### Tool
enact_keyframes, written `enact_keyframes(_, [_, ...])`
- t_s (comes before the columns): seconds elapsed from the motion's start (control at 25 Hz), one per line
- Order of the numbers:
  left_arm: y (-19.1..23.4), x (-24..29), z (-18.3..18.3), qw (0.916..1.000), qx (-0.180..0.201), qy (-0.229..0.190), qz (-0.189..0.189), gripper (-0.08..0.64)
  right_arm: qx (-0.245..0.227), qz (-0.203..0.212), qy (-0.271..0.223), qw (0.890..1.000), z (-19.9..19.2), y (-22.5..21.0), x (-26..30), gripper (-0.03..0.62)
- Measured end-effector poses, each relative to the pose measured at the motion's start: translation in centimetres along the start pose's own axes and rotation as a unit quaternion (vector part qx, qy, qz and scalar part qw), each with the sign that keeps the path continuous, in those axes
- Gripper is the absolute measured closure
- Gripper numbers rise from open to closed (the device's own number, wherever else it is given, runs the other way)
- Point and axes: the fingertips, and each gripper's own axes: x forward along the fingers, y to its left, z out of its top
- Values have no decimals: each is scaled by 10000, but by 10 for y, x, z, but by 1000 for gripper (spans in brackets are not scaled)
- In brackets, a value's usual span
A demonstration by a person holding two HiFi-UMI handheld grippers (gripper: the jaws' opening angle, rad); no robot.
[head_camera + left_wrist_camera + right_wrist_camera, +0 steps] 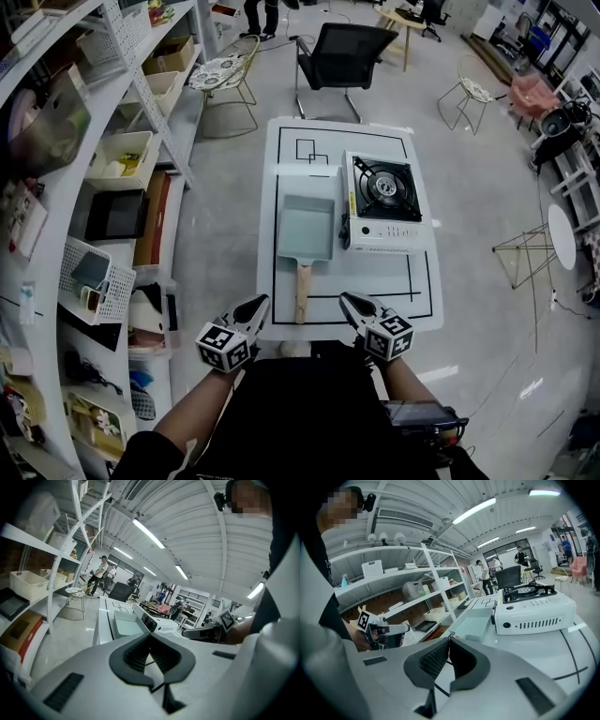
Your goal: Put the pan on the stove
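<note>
A rectangular pale blue-grey pan point(306, 230) lies on the white table point(412, 291), its wooden handle point(302, 292) pointing toward me. To its right stands a white portable gas stove point(384, 202) with a black burner. My left gripper point(257, 306) hovers at the table's near edge, left of the handle, jaws shut and empty. My right gripper point(350, 302) hovers right of the handle, also shut and empty. The left gripper view shows its closed tips point(150, 637) with the pan point(126, 623) and stove point(158, 624) ahead. In the right gripper view, closed tips point(449, 639) face the pan point(477, 623) and stove point(534, 609).
A white shelf rack point(112, 187) with bins and boxes runs along the left of the table. A black chair point(342, 56) stands beyond the far edge, a wire chair point(225, 75) to its left. Black lines mark the tabletop.
</note>
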Motion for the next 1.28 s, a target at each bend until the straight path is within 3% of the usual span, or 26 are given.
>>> enact_keyframes(0.4, [22, -7, -6, 9985, -216, -116, 497, 551, 471, 490, 373, 9970, -4, 2, 40, 566])
enact_keyframes(0.6, [29, -7, -10, 9968, -348, -113, 714, 551, 1191, 584, 568, 9895, -4, 3, 61, 566])
enact_keyframes(0.76, [31, -5, -12, 9959, -423, -70, 801, 551, 1351, 837, 722, 9846, -14, -2, 74, 563])
enact_keyframes(0.84, [34, -4, -12, 9955, -437, -66, 842, 551, 1537, 946, 785, 9804, -15, 0, 82, 556])
enact_keyframes(1.04, [43, -5, -10, 9937, -527, -98, 984, 551, 1971, 1008, 1025, 9698, -22, -1, 95, 469])
enact_keyframes(1.28, [49, -6, -12, 9920, -646, -117, 1078, 551, 2894, 1173, 1348, 9404, -35, 2, 107, 380])
